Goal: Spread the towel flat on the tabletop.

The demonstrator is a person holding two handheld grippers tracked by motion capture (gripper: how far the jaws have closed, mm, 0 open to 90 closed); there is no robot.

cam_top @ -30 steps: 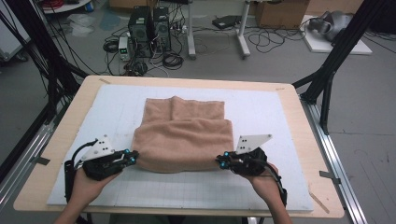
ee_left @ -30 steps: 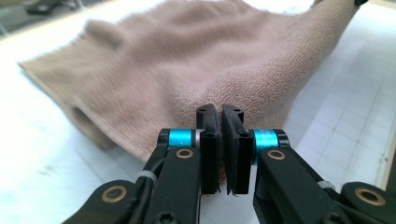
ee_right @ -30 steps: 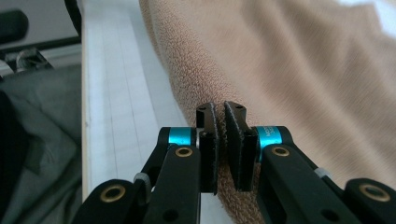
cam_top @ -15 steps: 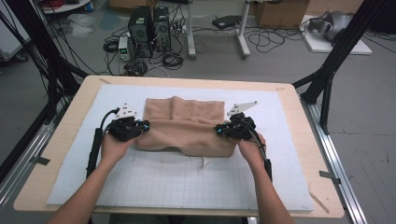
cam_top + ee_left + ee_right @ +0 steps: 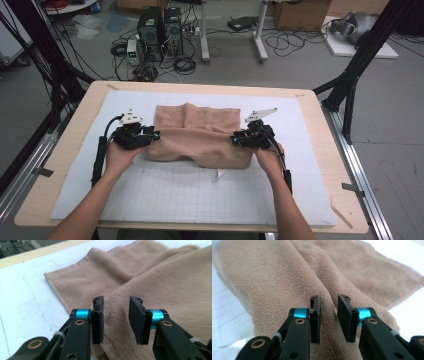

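A tan towel (image 5: 200, 135) lies folded over on the white mat (image 5: 165, 195), with its upper layer resting on the lower one. My left gripper (image 5: 154, 135) sits at the fold's left end and my right gripper (image 5: 234, 140) at its right end. Both have just been opening. In the left gripper view the left gripper (image 5: 116, 301) has its jaws apart over a ridge of towel (image 5: 162, 282), the pads off the cloth. The right gripper (image 5: 329, 298) likewise straddles a crease of the towel (image 5: 274, 277) without pressing it.
A small white tag (image 5: 220, 175) pokes out from under the towel's near edge. The mat covers most of the wooden table (image 5: 320, 125). Black frame posts (image 5: 360, 60) stand at the table's corners. Computer towers (image 5: 160, 27) and cables lie on the floor beyond.
Both grippers carried the towel's near edge away from the person and laid it over the far half. Their jaws have since parted and the cloth rests loose.
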